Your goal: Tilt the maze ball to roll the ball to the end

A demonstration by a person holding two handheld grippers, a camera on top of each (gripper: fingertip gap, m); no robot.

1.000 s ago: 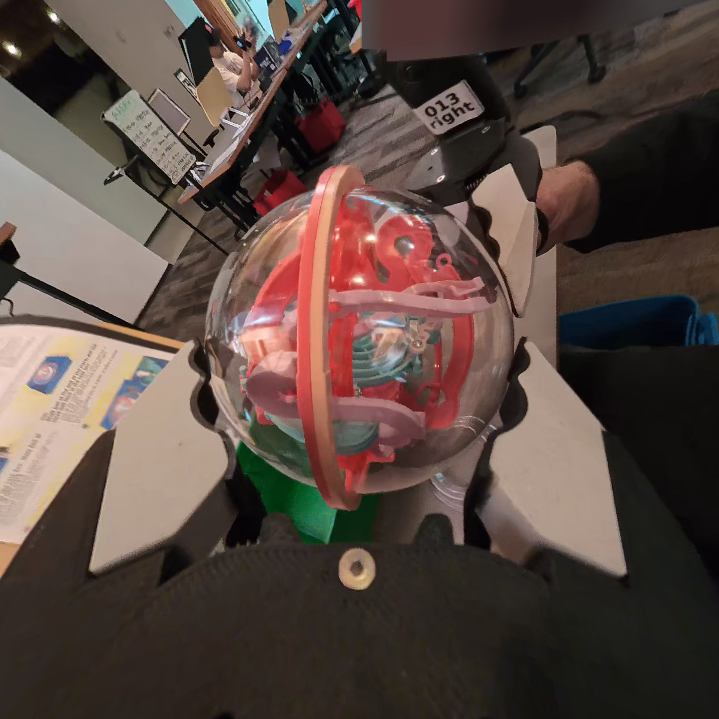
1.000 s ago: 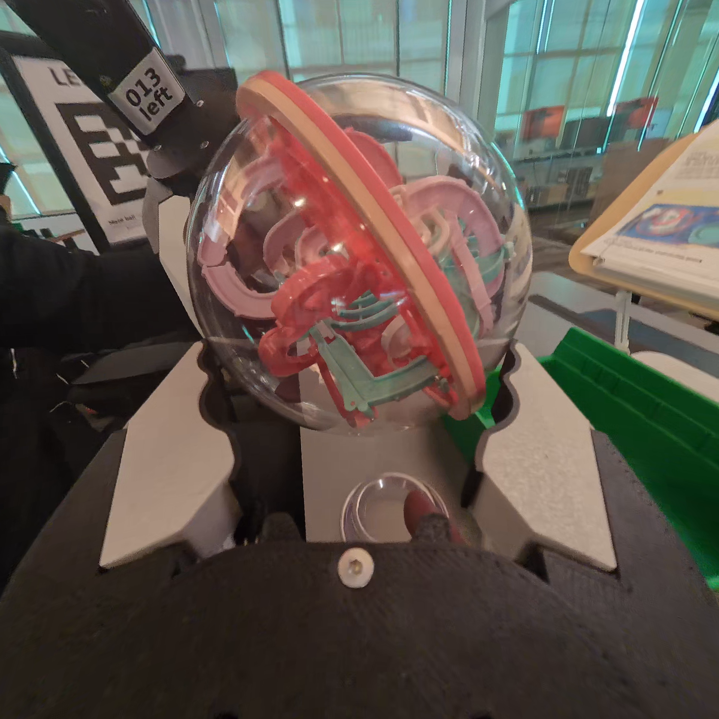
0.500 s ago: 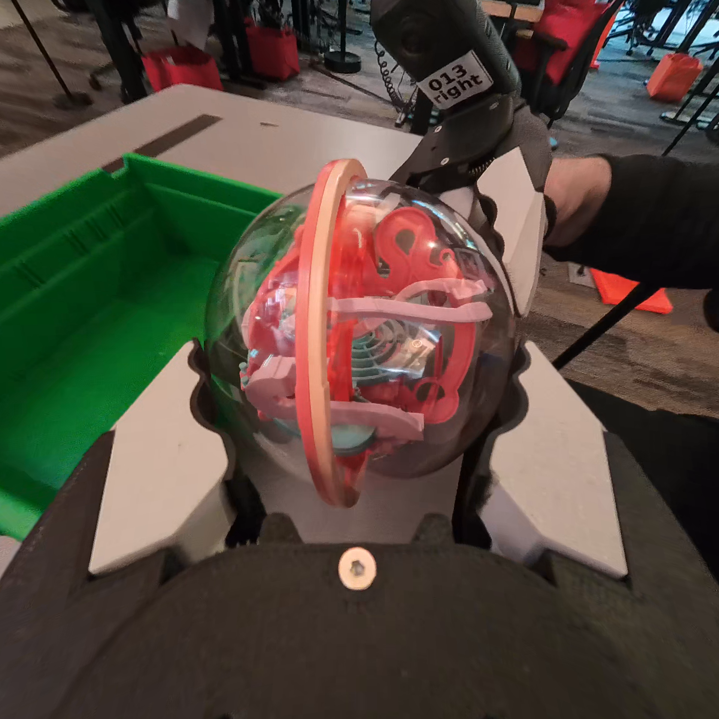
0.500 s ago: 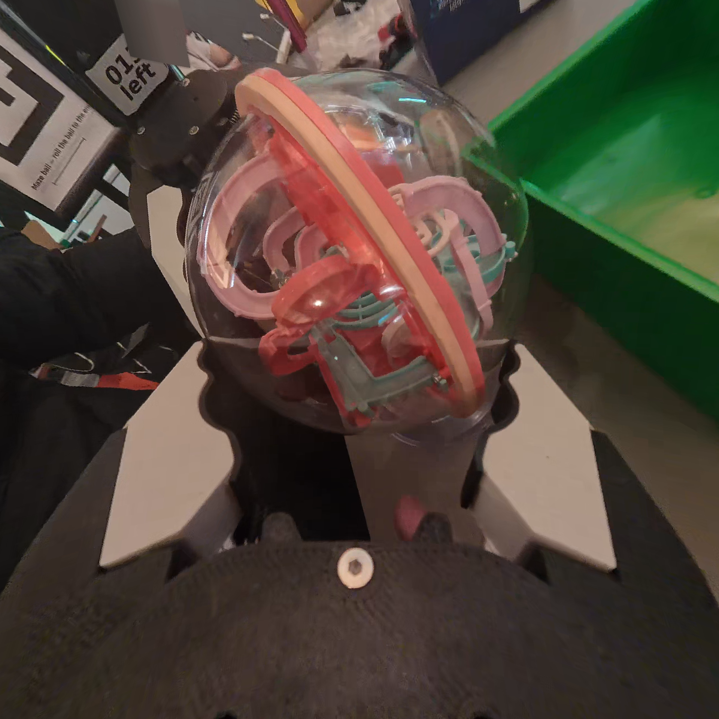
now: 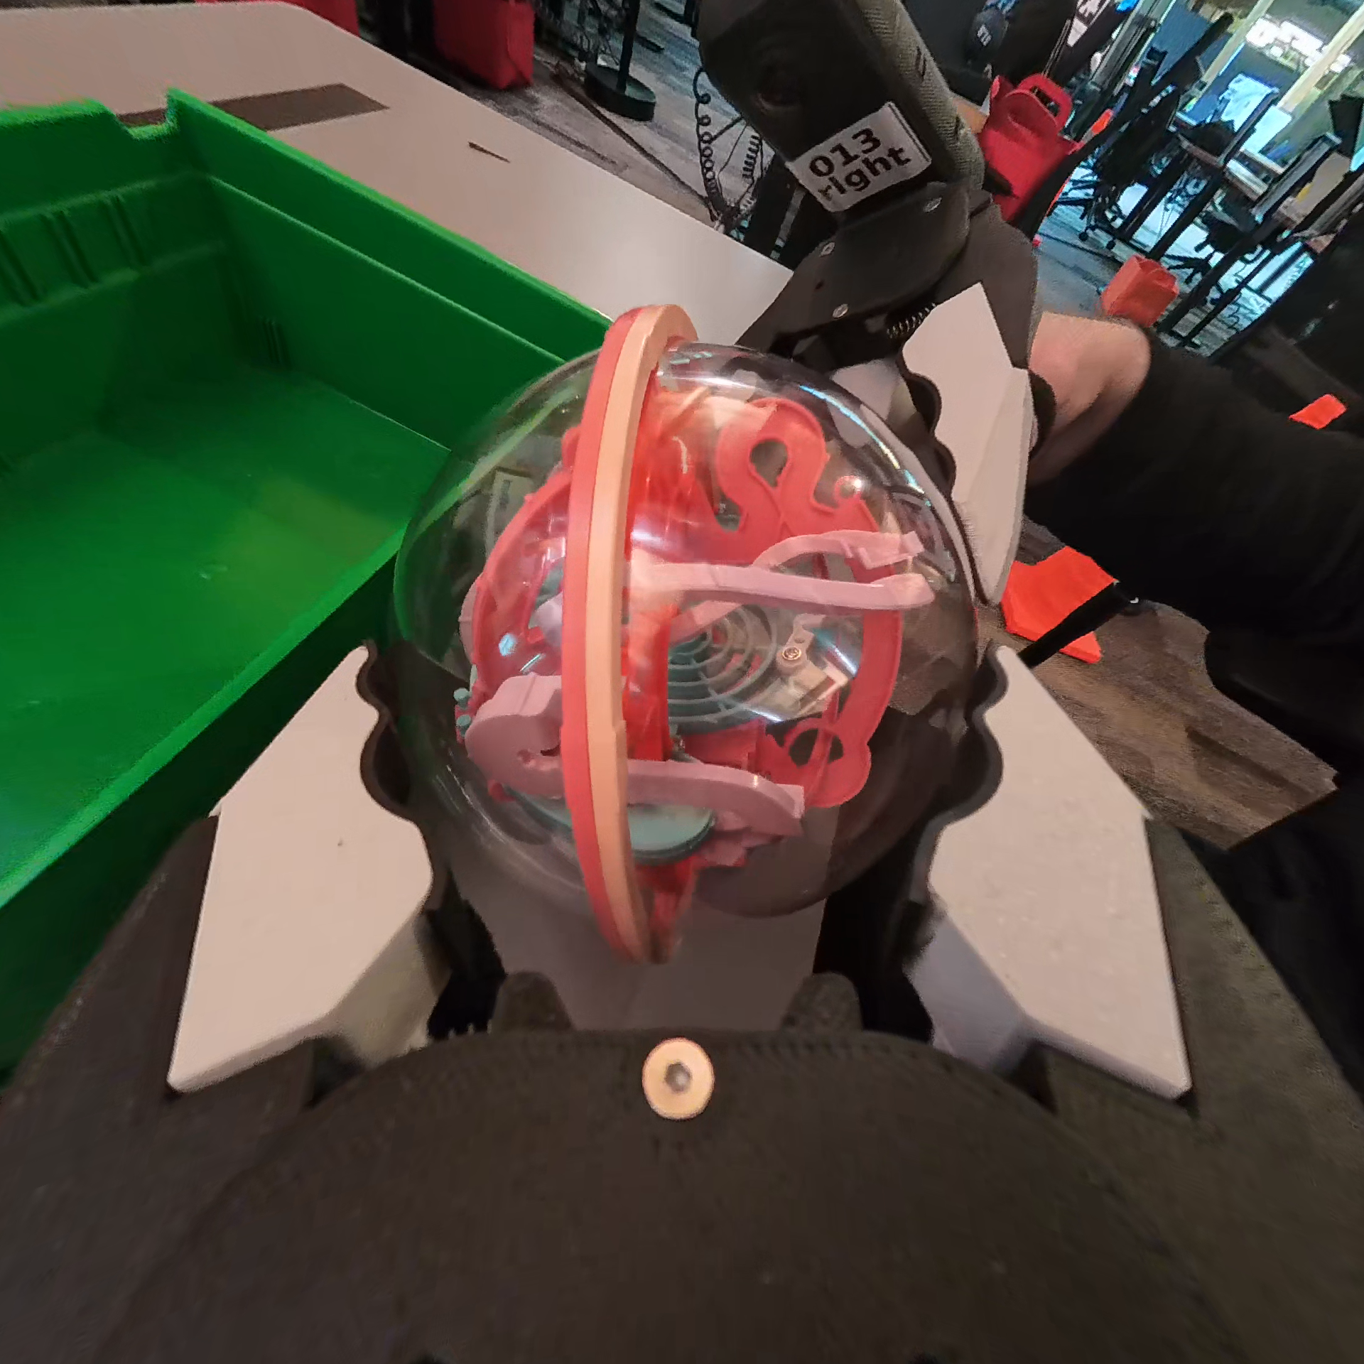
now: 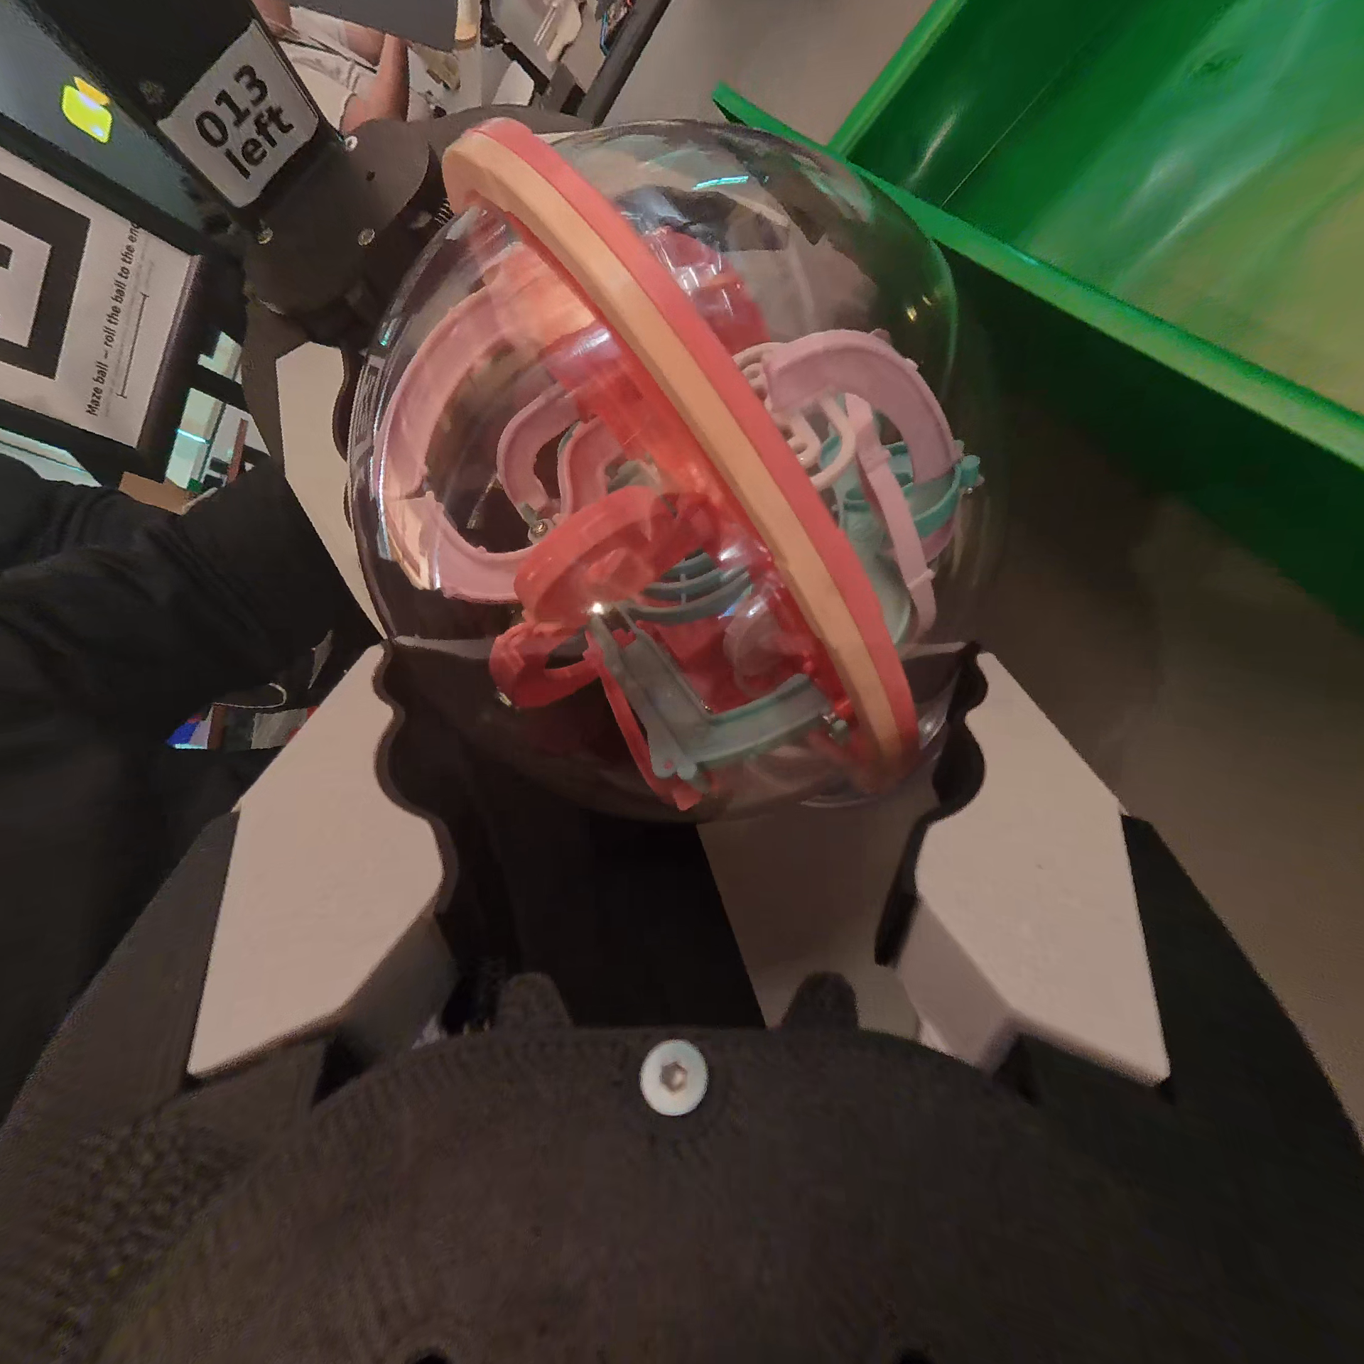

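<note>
Left wrist view, left to right: a green bin sat on the grey table; your left gripper was clamped on the clear maze ball, held above the table beside the bin, its pink rim ring near upright; your right gripper pinched its far side. Right wrist view: your black sleeve, then the right gripper clamped on the ball, then the bin.
</note>
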